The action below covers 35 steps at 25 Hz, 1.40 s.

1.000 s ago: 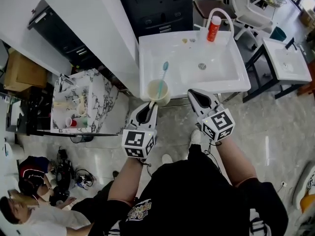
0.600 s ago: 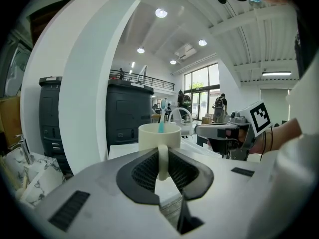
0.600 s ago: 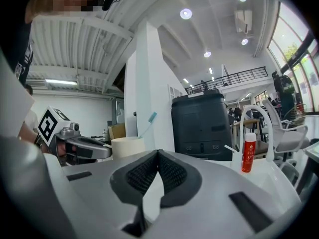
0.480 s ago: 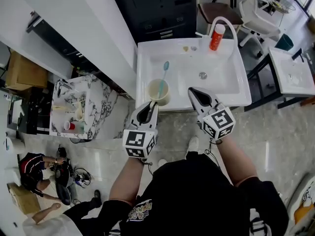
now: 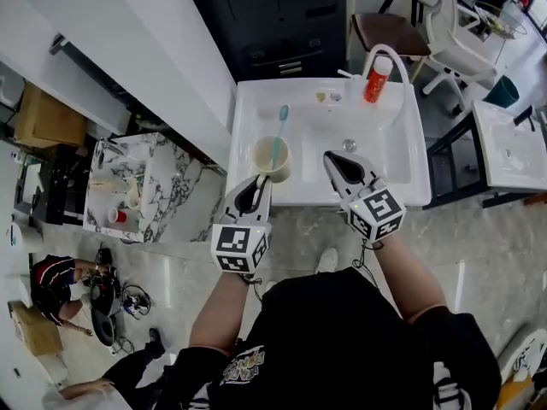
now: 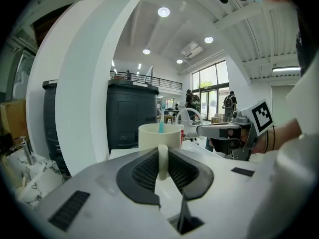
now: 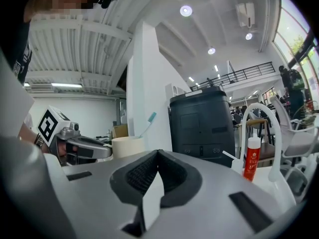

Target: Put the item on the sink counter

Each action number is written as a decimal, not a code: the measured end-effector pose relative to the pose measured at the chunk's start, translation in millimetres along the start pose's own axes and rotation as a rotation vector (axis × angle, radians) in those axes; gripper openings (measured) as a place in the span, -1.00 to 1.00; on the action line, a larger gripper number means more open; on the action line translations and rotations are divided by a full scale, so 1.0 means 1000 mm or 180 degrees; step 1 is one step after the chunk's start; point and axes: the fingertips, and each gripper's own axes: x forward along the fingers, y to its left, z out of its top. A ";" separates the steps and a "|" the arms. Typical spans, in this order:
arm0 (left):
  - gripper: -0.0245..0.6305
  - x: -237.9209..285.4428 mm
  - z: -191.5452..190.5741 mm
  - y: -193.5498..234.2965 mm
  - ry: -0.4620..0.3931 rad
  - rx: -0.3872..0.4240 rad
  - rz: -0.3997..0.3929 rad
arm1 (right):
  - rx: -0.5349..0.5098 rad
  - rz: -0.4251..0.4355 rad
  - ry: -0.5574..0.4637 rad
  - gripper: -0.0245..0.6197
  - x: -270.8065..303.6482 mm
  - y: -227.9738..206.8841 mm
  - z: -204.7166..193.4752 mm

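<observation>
A cream mug (image 5: 271, 158) with a teal toothbrush (image 5: 279, 135) standing in it hangs over the front left part of the white sink counter (image 5: 248, 109). My left gripper (image 5: 261, 180) is shut on the mug's handle (image 6: 162, 161); the mug (image 6: 159, 136) stays upright beyond the jaws. My right gripper (image 5: 329, 157) is shut with nothing in it, hovering over the counter's front edge, right of the mug. From the right gripper view the mug (image 7: 127, 146) and the left gripper (image 7: 84, 147) show at the left.
A red tube (image 5: 374, 78) stands by the white arched faucet (image 5: 376, 54) at the sink's back right. A black cabinet (image 5: 273, 15) stands behind the sink. A marble shelf (image 5: 141, 186) with small items is at left, a second sink (image 5: 513, 152) at right.
Both grippers and the mug have moved forward, from the sink's front edge to farther over the counter. The left grip on the handle is unchanged.
</observation>
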 end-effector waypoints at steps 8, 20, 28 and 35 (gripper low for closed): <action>-0.79 0.025 0.005 -0.012 0.0013 0.0000 0.0127 | -0.0011 0.0111 0.0009 -0.76 -0.004 -0.022 0.000; -0.79 0.058 0.003 -0.009 0.0073 0.0056 0.0090 | 0.0056 0.0034 0.0089 -0.76 0.004 -0.045 -0.009; -0.79 0.102 0.001 0.016 0.0082 0.0085 -0.0078 | 0.0091 -0.0128 0.0159 -0.76 0.036 -0.073 -0.015; -0.79 0.147 0.004 0.045 0.0081 0.0161 -0.0212 | 0.0145 -0.0264 0.0185 -0.76 0.078 -0.101 -0.017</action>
